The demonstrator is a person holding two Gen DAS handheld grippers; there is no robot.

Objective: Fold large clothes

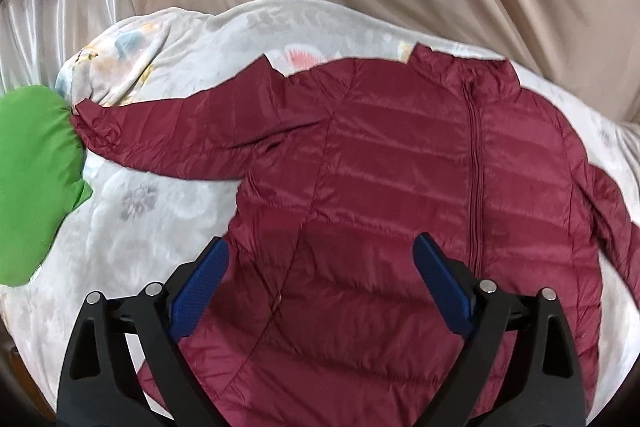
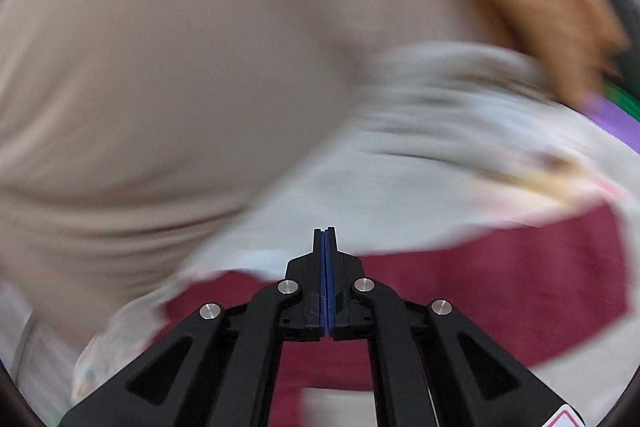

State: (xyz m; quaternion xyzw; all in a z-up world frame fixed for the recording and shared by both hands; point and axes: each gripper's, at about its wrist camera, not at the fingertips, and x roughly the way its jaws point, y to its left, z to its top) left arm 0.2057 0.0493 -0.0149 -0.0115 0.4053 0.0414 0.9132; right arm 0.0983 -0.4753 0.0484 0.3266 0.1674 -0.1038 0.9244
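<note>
With the left gripper (image 1: 320, 251) spread wide above the flat maroon quilted puffer jacket (image 1: 400, 187) and the right gripper (image 2: 325, 231) pinched empty, the slippery shell ahead could slide from a shallow pinch.

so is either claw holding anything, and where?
Nothing held. Left claw is open above the maroon puffer jacket; right claw is shut on nothing.
</note>
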